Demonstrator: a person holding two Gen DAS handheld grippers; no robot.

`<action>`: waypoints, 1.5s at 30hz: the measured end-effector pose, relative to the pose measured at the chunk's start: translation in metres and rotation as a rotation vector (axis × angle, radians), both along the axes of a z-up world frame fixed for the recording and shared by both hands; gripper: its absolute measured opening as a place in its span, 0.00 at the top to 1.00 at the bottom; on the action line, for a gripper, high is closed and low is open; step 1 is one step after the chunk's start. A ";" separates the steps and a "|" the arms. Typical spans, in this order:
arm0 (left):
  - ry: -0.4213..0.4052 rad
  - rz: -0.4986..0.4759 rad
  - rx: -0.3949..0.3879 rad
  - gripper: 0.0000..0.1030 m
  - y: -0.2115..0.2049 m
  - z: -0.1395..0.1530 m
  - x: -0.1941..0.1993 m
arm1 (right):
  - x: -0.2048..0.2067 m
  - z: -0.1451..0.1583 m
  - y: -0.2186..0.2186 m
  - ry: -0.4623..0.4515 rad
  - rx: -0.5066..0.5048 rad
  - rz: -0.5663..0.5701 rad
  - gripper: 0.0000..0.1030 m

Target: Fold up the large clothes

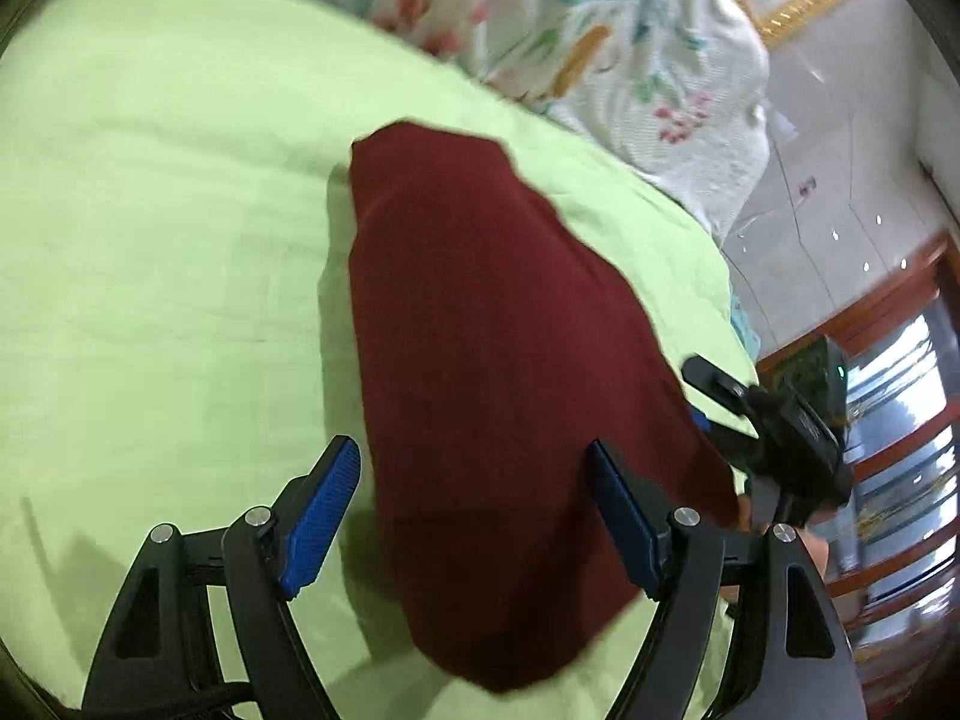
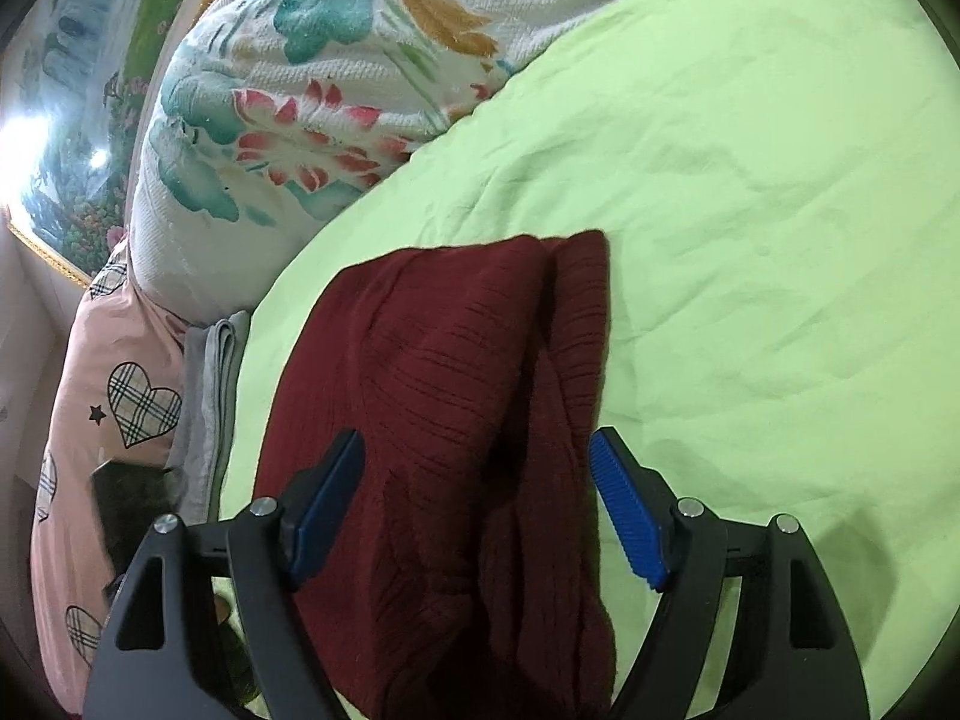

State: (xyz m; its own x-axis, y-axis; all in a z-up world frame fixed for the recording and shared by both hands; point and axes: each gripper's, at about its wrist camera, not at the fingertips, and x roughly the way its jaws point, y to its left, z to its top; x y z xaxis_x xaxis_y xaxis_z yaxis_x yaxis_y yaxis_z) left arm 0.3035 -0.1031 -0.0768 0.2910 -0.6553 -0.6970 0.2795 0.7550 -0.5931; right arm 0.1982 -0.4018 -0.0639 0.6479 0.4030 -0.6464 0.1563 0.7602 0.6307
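Note:
A dark red knit garment (image 1: 498, 324) lies folded into a long narrow shape on the light green bed sheet (image 1: 168, 192). My left gripper (image 1: 474, 474) is open, its blue pads either side of the garment's near end, just above it. The right gripper's black body shows at the garment's right edge in the left wrist view (image 1: 780, 426). In the right wrist view the garment (image 2: 456, 420) lies with ribbed folds, and my right gripper (image 2: 477, 462) is open over its near part, holding nothing.
A white floral quilt (image 2: 312, 84) is heaped at the bed's head, also in the left wrist view (image 1: 600, 42). A pink pillow with plaid hearts (image 2: 120, 396) and a grey folded cloth (image 2: 210, 384) lie by the garment. Tiled floor (image 1: 840, 168) and wooden furniture (image 1: 900, 360) lie beyond the bed edge.

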 end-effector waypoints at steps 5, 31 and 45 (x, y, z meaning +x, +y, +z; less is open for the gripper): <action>0.104 -0.069 -0.038 0.22 -0.016 -0.029 0.028 | 0.011 -0.011 -0.002 0.029 0.033 0.024 0.25; -0.134 -0.051 0.222 0.51 0.035 0.029 -0.059 | 0.014 0.003 0.119 -0.023 0.140 0.261 0.67; -0.032 0.131 0.184 0.36 0.170 0.002 -0.071 | 0.048 -0.042 0.223 0.047 0.152 0.384 0.63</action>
